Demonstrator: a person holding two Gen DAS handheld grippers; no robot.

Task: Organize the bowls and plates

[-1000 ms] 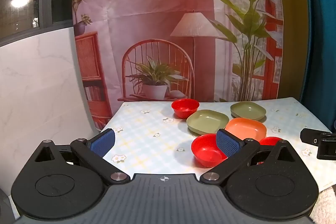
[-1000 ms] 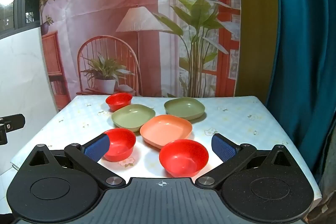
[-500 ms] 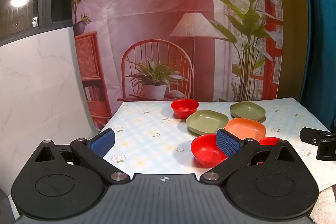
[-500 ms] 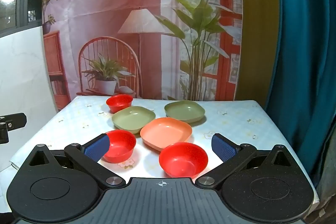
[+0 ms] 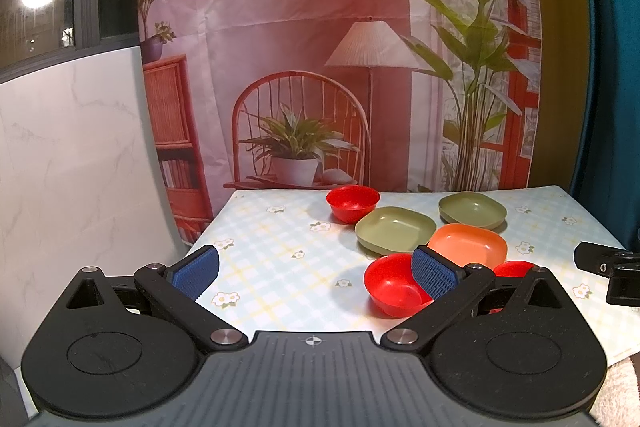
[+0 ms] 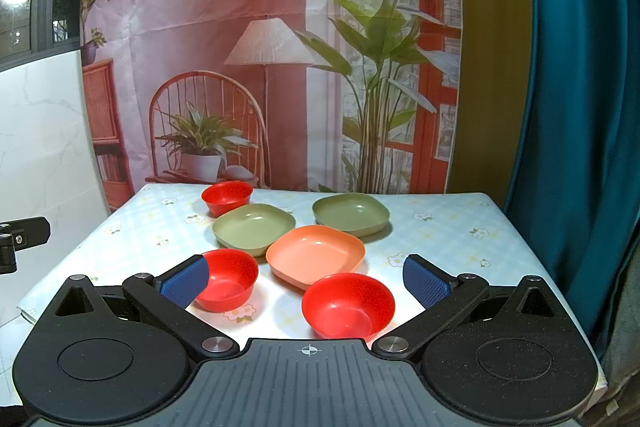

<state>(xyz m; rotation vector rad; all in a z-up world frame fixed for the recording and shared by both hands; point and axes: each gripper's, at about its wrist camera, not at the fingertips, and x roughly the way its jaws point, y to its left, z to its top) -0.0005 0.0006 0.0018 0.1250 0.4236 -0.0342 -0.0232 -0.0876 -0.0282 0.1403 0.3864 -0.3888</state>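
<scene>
Both grippers, left gripper and right gripper, hover jaws wide, holding nothing. Three red bowls and three squarish plates sit upright, rims up, on the table; no long axis.

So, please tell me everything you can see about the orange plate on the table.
The orange plate is a shallow, rounded-square dish, plastic by its look, with a raised rim and nothing in it. It lies flat and upright on the flowered tablecloth, in the middle of the group, between the two green plates behind and the red bowls in front. No fingers touch it.
</scene>
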